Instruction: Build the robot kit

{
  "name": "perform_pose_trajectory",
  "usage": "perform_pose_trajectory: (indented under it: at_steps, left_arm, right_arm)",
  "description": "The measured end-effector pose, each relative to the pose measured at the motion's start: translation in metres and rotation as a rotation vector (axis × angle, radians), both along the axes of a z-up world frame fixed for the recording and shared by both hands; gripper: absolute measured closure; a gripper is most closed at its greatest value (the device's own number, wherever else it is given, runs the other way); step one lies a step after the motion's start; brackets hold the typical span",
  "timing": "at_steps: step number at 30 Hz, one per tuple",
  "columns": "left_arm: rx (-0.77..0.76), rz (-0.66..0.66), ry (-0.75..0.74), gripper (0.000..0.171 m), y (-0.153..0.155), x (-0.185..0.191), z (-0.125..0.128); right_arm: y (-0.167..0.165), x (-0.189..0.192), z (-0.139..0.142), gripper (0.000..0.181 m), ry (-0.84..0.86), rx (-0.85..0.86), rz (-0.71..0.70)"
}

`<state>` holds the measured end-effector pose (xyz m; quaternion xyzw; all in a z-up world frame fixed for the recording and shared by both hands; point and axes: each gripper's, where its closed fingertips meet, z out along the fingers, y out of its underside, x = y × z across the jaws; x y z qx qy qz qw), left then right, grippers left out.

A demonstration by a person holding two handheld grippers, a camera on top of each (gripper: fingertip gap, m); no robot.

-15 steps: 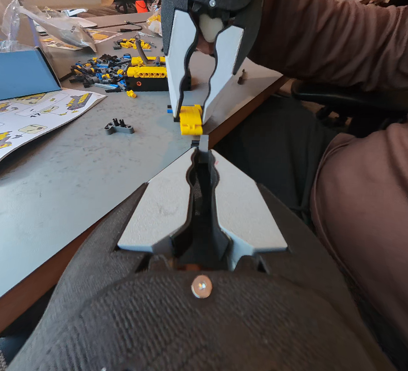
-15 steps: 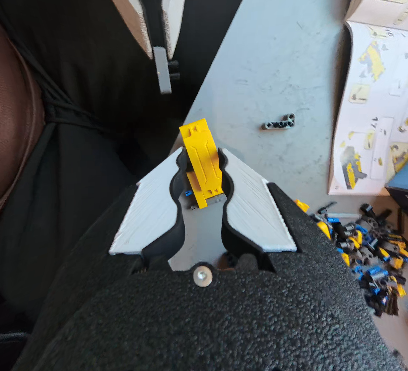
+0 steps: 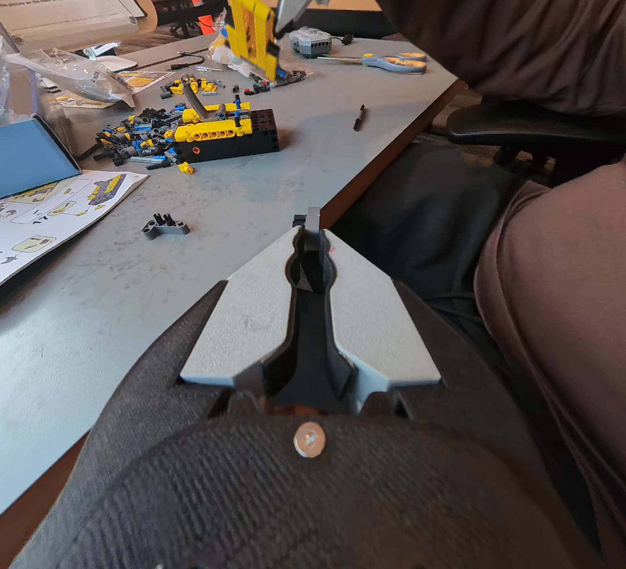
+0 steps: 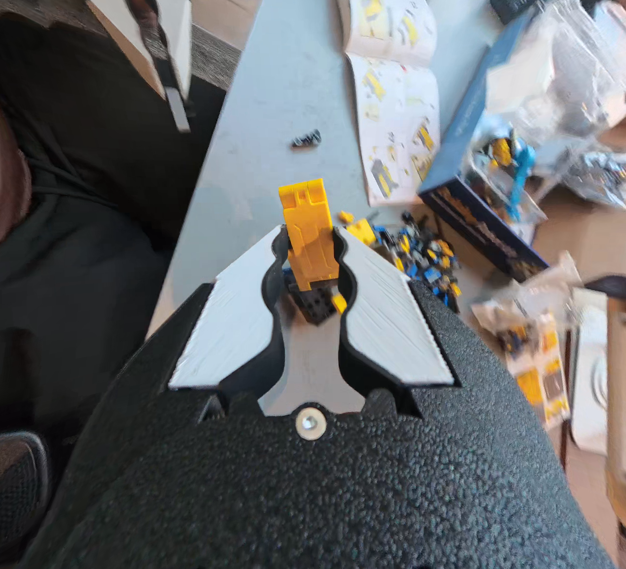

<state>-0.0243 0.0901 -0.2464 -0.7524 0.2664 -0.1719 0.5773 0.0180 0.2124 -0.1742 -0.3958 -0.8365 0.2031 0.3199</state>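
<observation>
1. Left hand-held gripper (image 3: 310,231), one. It is pinched on one small grey piece (image 3: 313,220) at the near edge of the table (image 3: 101,315), as it was half a second ago.
2. Right hand-held gripper (image 4: 308,231), one. It is clamped on one yellow assembly (image 4: 305,214). **Change recorded:** half a second ago this assembly was held low, just beside the grey piece. It is now lifted and carried off over the far part of the table, well apart from it. In the left wrist view the yellow assembly (image 3: 252,34) is seen high up.
3. Grey angled piece (image 3: 166,227), one, with black pins standing in it, lying alone on the table.
4. Instruction booklet (image 3: 50,210), one, open.
5. Black-and-yellow build (image 3: 230,136), one, standing on the table.
6. Loose small parts (image 3: 142,142), one heap beside the build (too many and too small to be counted).
7. Black rod (image 3: 359,117), one.
8. Scissors (image 3: 389,62), one pair, at the far edge.
</observation>
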Motion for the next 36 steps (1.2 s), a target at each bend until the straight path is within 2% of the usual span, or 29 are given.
perform_pose_trajectory:
  at_steps: [4,6,10,14,19,22,29,36]
  left_arm:
    - [-0.006,-0.025,0.004,0.167,0.006,0.006,-0.004]
    - [-0.014,-0.047,0.005,0.166,0.009,0.010,-0.007]
    - [-0.012,-0.092,0.027,0.166,0.014,0.020,-0.008]
    - [0.001,-0.138,0.051,0.167,0.015,0.027,-0.009]
    - [-0.006,-0.172,0.036,0.167,0.018,0.031,-0.009]
    - [-0.011,-0.181,0.040,0.167,0.017,0.031,-0.010]
    - [-0.018,-0.177,0.041,0.166,0.017,0.031,-0.012]
    - [-0.045,-0.189,0.055,0.166,0.020,0.038,-0.021]
  right_arm:
    - [0.049,0.021,-0.016,0.156,-0.049,0.133,-0.136]
    - [0.054,0.023,-0.032,0.156,-0.098,0.181,-0.137]
    - [0.058,0.020,-0.061,0.156,-0.199,0.415,-0.101]
    - [0.049,0.000,-0.058,0.156,-0.126,0.557,-0.081]
    - [0.057,-0.011,-0.056,0.155,-0.079,0.739,-0.079]
    - [0.052,-0.011,-0.063,0.154,-0.085,0.645,-0.081]
    - [0.058,0.005,-0.055,0.133,-0.034,0.396,-0.135]
    - [0.072,0.017,-0.050,0.132,0.022,0.300,-0.189]
